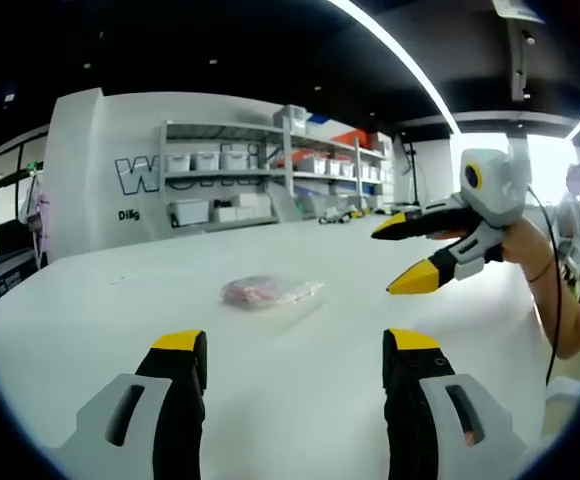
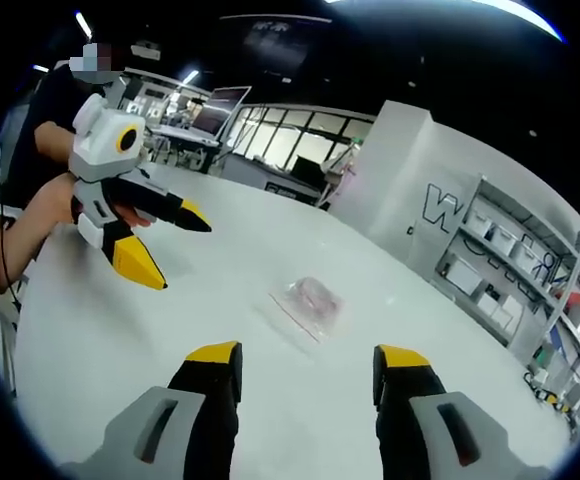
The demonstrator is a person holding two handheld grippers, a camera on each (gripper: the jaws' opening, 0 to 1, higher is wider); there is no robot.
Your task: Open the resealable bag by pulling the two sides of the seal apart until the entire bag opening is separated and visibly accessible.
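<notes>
Grey grippers, yellow tips, blk sleeve

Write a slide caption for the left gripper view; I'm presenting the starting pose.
Both claws open above the white table, the resealable bag lying untouched between them.

Lab or robotics workspace. Large white table in open hall. Metal shelving along white wall holds rows of white storage bins. Partial dark lettering on wall. Black ceiling with long light strips. Glass-walled rooms and laptop at far end.
</notes>
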